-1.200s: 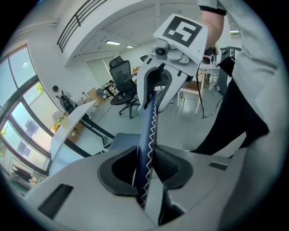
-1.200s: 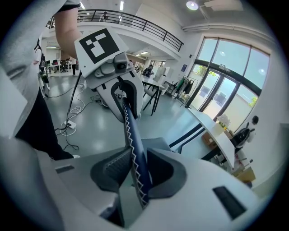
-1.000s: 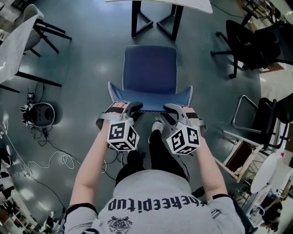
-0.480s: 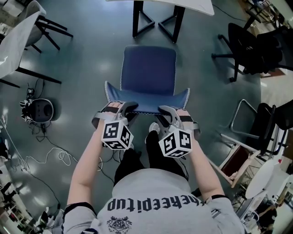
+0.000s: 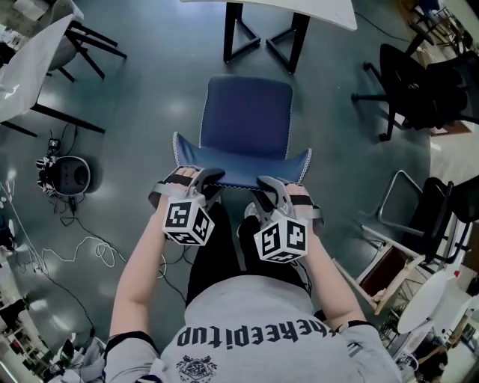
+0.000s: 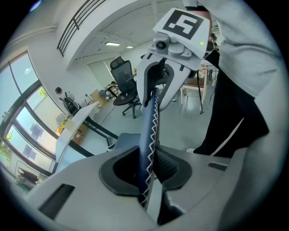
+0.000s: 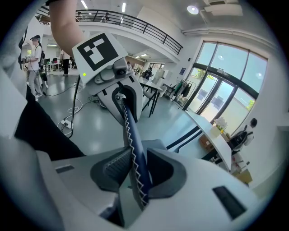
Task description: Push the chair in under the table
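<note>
A chair with a blue seat [image 5: 247, 116] stands in front of the white table [image 5: 299, 9], its seat out short of the table's black legs [image 5: 266, 34]. The blue backrest [image 5: 243, 173], edged with white zigzag stitching, is nearest me. My left gripper [image 5: 200, 178] sits over its left part. Its jaws are closing, with the backrest's edge [image 6: 149, 135] between the pads and pressed by them. My right gripper [image 5: 271, 187] is shut on the right part of the backrest [image 7: 133, 140]. Each gripper view shows the other gripper clamped further along the same edge.
Black office chairs [image 5: 419, 75] stand at the right, with a metal-framed chair [image 5: 419, 217] nearer. Another white table [image 5: 30, 52] is at the left. A round device [image 5: 67, 176] and loose cables [image 5: 82, 254] lie on the floor at my left. My legs [image 5: 224, 254] are just behind the chair.
Both hands stay on the backrest and the chair keeps its place before the table. Only the head view has shifted a little.
</note>
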Tool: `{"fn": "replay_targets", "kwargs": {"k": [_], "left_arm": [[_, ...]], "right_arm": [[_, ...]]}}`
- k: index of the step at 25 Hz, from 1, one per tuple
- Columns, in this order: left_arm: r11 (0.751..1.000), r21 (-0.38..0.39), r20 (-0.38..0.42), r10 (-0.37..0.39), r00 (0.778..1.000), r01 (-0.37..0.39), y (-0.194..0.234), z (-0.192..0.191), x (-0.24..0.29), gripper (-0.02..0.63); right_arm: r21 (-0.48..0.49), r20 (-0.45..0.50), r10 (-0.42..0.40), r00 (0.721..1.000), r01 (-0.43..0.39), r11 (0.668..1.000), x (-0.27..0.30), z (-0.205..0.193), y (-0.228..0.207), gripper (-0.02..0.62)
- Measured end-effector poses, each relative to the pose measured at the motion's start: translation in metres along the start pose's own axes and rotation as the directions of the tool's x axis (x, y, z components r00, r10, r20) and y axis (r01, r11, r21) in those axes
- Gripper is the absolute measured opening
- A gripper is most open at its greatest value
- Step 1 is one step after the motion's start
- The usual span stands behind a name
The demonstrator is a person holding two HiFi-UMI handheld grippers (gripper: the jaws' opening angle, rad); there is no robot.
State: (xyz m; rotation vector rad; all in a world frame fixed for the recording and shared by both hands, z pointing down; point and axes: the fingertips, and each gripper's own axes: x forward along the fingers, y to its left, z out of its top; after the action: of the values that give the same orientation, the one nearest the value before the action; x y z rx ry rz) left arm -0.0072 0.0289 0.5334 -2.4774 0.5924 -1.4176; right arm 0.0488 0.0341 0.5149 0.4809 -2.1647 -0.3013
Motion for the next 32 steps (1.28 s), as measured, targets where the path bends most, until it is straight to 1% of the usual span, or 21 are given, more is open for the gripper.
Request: {"fn": "replay_targets", "kwargs": {"k": [3, 11, 18, 27, 32], "left_arm": [[1.0, 0.012, -0.002, 0.01, 1.0, -0.01, 0.013, -0.006, 0.004, 0.087], [0.999, 0.042, 0.016, -0.022, 1.0, 0.021, 0.061, -0.016, 0.021, 0.086], [0.995, 0.087, 0.036, -0.055, 0.998, 0.052, 0.1, -0.026, 0.033, 0.086], [0.99, 0.127, 0.062, -0.077, 0.995, 0.069, 0.144, -0.035, 0.047, 0.086], [0.987, 0.144, 0.07, -0.077, 0.995, 0.066, 0.166, -0.037, 0.057, 0.086]], "right_arm": [[0.001, -0.001, -0.02, 1.0, 0.02, 1.0, 0.009, 0.004, -0.009, 0.11], [0.039, -0.023, -0.048, 0.999, 0.049, 0.998, 0.037, 0.013, -0.05, 0.11], [0.08, -0.049, -0.082, 0.995, 0.086, 0.993, 0.06, 0.021, -0.081, 0.112], [0.112, -0.071, -0.109, 0.992, 0.116, 0.987, 0.085, 0.031, -0.116, 0.114], [0.12, -0.083, -0.131, 0.988, 0.14, 0.983, 0.096, 0.031, -0.137, 0.115]]}}
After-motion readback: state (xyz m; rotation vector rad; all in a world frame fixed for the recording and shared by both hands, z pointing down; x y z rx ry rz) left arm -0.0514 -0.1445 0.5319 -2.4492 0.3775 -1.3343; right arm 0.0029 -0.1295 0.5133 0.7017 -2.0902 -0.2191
